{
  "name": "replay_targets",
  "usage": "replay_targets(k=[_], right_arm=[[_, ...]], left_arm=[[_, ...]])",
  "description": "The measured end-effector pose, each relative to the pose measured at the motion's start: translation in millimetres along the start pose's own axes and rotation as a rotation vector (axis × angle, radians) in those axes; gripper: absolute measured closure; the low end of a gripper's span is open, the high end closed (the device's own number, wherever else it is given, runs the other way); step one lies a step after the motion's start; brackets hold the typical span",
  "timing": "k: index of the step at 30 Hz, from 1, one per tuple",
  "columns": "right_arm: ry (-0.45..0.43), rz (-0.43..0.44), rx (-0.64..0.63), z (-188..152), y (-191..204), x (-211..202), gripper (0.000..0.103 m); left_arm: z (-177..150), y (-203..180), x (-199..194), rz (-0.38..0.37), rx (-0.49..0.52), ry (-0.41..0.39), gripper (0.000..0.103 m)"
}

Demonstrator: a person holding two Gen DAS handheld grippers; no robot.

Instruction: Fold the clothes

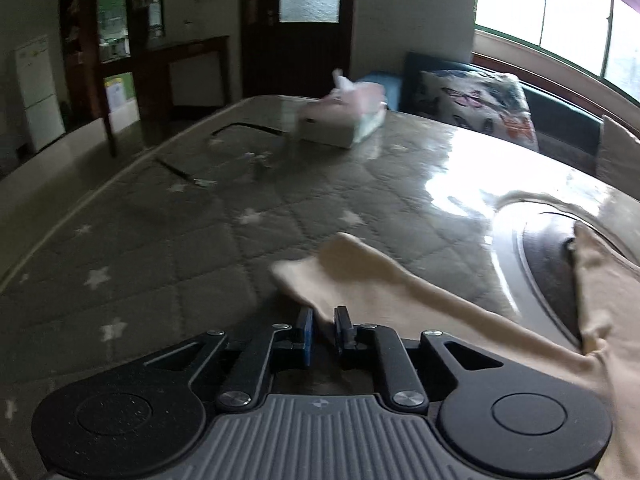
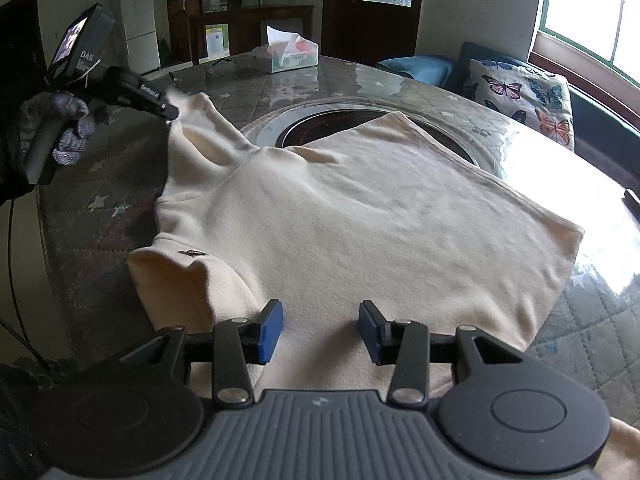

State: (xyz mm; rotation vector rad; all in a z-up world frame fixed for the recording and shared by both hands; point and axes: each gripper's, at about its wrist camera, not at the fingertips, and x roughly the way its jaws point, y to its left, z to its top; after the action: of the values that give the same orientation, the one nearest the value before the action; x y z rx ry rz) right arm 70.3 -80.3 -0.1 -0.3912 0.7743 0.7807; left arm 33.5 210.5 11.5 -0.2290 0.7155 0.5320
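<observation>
above the table (image 2: 360, 76), left gripper (image 1: 323, 322) pinches the sleeve (image 1: 360, 272).

Left tool (image 1: 323, 322) pinched nearly closed, raised; right tool (image 2: 320, 330) spread wide, low.

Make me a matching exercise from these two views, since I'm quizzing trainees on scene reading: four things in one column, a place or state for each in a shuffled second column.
Things:
1. left gripper
2. right gripper
3. tissue box
4. butterfly cushion

Places or states:
A. on the seat by the window
B. open above the cream garment
C. at the table's far edge
D. shut on the sleeve

Pairs: 1-D, 2-B, 3-C, 4-A
</observation>
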Motion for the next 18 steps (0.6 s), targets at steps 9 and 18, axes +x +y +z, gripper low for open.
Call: replay_targets(k=[9, 18], right_arm=[[-0.061, 0.020, -0.031, 16, 13, -14, 0.059], [-0.084, 0.176, -0.141, 39, 55, 0, 0.060]], left_arm=[[6, -2, -4, -0.021, 0.066, -0.029, 0.081], [5, -6, 11, -0.008, 0.094, -0.020, 0.079]])
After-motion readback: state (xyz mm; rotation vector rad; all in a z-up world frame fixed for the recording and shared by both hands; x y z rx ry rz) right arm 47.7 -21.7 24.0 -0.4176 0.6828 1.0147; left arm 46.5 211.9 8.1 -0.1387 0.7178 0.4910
